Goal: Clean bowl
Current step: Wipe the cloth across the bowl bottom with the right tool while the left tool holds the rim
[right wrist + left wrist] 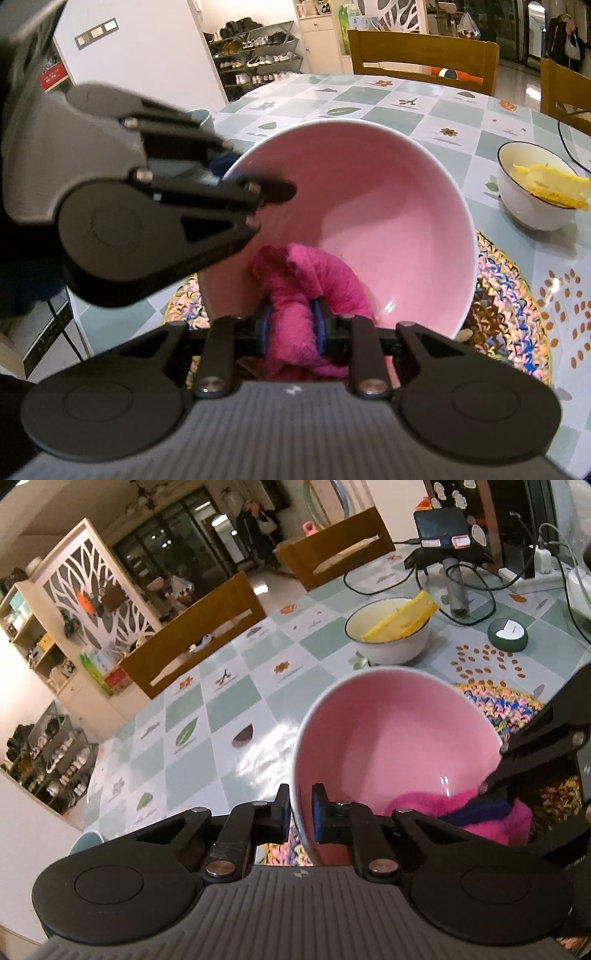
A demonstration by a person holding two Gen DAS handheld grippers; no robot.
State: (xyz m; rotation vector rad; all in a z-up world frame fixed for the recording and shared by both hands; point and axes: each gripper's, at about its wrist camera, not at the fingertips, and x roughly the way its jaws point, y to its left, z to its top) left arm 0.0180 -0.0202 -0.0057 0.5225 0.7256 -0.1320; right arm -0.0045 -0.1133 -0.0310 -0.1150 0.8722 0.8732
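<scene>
The left gripper (301, 814) has its jaws clenched on the near rim of the pink bowl (388, 738), tilting it above the woven mat (509, 295) on the surface (229, 716). The right gripper (291, 328) grasps a magenta cloth (306, 280) resting against the bowl's lower inner wall. To wipe well, the cloth should sweep round the whole inside with steady pressure — the rim grip held firm so the bowl cannot slip. Farther off sits a white bowl (391, 638) holding something yellow.
</scene>
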